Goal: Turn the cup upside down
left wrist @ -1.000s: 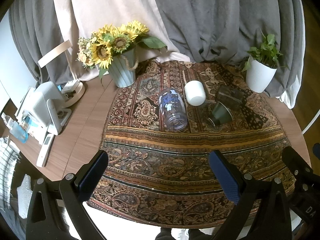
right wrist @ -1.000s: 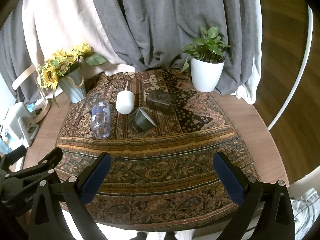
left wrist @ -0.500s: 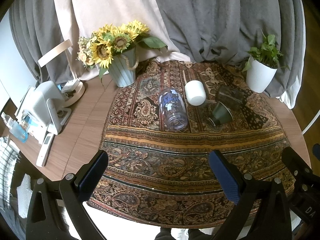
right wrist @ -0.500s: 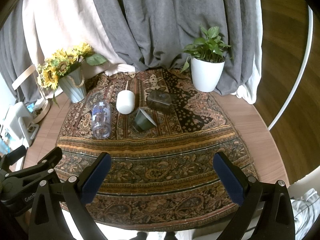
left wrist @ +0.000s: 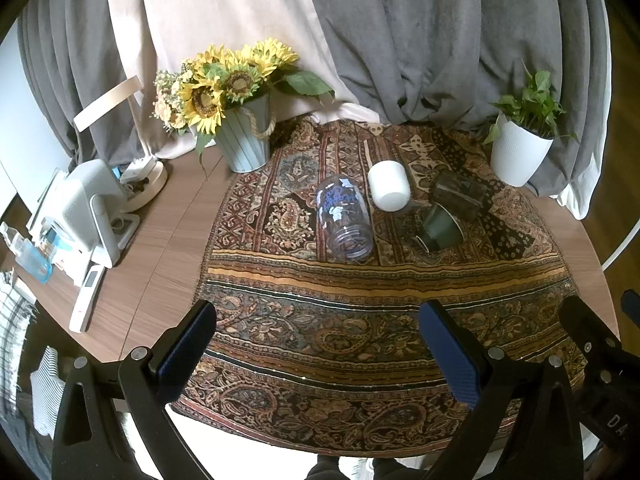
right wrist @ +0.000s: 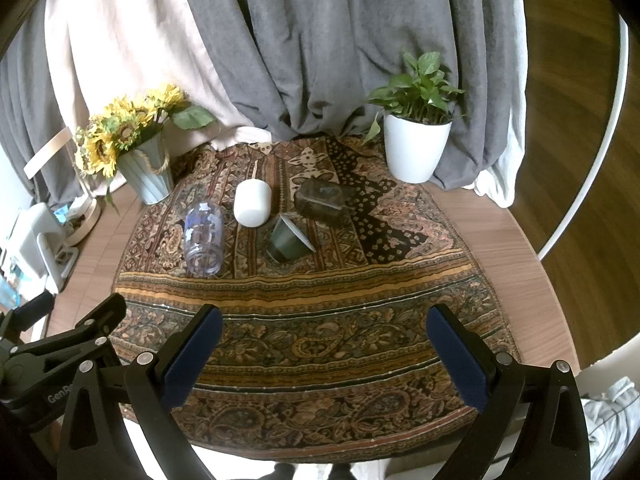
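The cup (left wrist: 345, 219), a clear glass with blue print, lies on its side on the patterned cloth (left wrist: 360, 320) of the counter, beside the white cup (left wrist: 389, 186) and well away from both tools, so I judge the task is only at the approach. The next move needs a reach to its wall; the left hand-held gripper (left wrist: 320, 344) and the right hand-held gripper (right wrist: 326, 350) are both spread wide and hold nothing.

A paisley cloth (left wrist: 360, 320) in rust, gold and dark green covers the brown wood-grain surface (left wrist: 160, 248). On it lie a clear glass (left wrist: 345, 218) printed with blue and white, a plain white cup (left wrist: 389, 186), a dark green cup (left wrist: 440, 228) and a smoky brown glass (left wrist: 460, 194). Yellow sunflowers (left wrist: 224, 80) fill a pale blue ribbed pot (left wrist: 244, 144). A green plant (right wrist: 420, 88) sits in a white pot (right wrist: 416, 152). The tongs (left wrist: 320, 352) are black with blue pads (left wrist: 448, 356).
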`<action>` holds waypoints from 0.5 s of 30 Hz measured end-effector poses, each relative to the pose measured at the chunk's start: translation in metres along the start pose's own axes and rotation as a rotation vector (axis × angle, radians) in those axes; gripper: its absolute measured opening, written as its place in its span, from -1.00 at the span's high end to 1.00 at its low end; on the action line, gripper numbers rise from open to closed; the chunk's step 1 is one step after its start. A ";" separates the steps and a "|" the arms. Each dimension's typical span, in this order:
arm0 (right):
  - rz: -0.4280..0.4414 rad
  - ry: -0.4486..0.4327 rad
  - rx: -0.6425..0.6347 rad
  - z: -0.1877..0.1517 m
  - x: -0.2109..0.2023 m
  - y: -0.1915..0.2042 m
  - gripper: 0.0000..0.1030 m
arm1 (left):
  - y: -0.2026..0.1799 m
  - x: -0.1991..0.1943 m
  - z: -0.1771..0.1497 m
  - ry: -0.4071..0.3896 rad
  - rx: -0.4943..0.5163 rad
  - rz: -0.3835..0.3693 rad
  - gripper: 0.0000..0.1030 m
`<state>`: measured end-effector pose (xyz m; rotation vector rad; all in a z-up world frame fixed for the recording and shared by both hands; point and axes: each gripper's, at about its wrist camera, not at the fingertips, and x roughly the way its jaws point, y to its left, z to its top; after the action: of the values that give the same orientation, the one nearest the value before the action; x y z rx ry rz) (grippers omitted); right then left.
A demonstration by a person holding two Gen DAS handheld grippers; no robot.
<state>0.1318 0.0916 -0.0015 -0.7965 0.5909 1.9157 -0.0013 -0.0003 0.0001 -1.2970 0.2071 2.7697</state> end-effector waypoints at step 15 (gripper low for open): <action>-0.025 0.008 0.051 0.003 0.011 0.016 -0.99 | 0.011 0.007 0.007 0.003 0.019 0.001 -1.00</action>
<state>0.1132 0.0934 -0.0068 -0.7758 0.6296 1.8678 -0.0123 -0.0097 0.0000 -1.2974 0.2335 2.7595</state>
